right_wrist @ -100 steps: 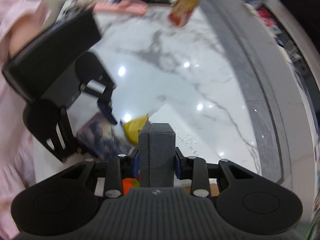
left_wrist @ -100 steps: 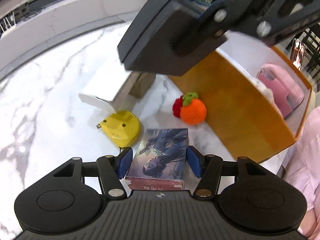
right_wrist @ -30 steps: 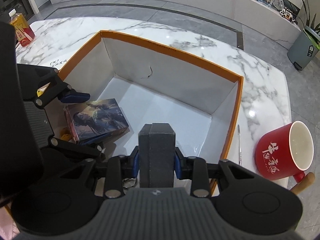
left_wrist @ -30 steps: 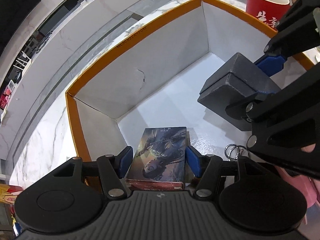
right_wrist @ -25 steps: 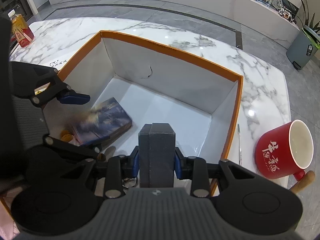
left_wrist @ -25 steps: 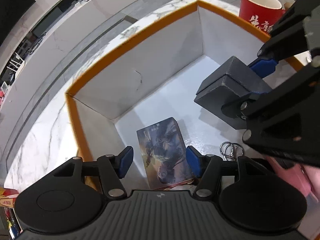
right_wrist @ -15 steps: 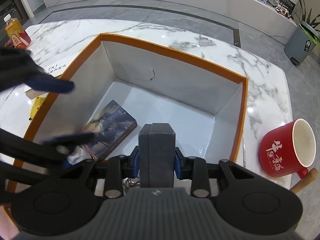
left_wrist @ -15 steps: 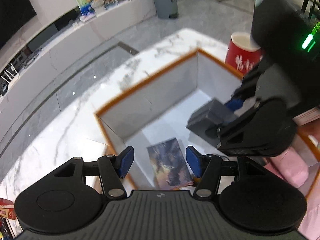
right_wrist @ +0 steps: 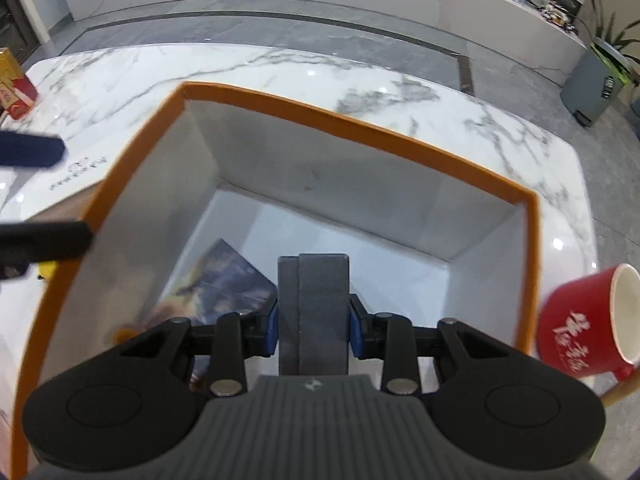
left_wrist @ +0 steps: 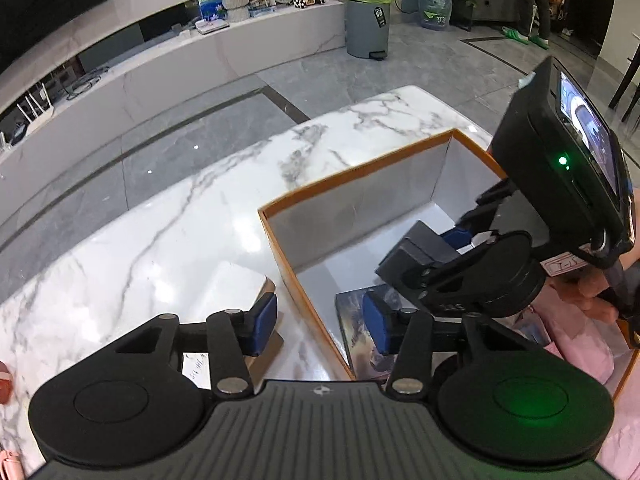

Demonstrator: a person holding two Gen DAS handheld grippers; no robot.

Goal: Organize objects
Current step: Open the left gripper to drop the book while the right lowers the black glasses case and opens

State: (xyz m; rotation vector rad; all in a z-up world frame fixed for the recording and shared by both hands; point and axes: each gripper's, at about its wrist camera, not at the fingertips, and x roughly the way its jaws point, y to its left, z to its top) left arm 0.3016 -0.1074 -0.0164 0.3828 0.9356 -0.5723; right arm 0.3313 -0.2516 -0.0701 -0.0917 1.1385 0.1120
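Observation:
An orange-rimmed box [left_wrist: 352, 168] with white inner walls stands on the marble table; it also shows in the right wrist view [right_wrist: 360, 124]. A picture-covered box [right_wrist: 224, 280] lies inside on its floor at the left, also seen in the left wrist view [left_wrist: 354, 320]. My left gripper [left_wrist: 320, 320] is open and empty, raised above the box's left wall. My right gripper [right_wrist: 314, 330] is shut on a dark grey case [right_wrist: 314, 312] and holds it over the box interior; the case shows in the left wrist view [left_wrist: 416, 252].
A red mug [right_wrist: 592, 320] stands outside the box's right wall. A white box [left_wrist: 224, 292] lies on the table left of the orange box. Pink items [left_wrist: 576, 340] are at the box's near right. A red carton [right_wrist: 16, 88] stands at the far left.
My left gripper let go of the picture-covered box, which now lies on the box floor, and lifted up and away to the left. My right gripper still holds the grey case over the box.

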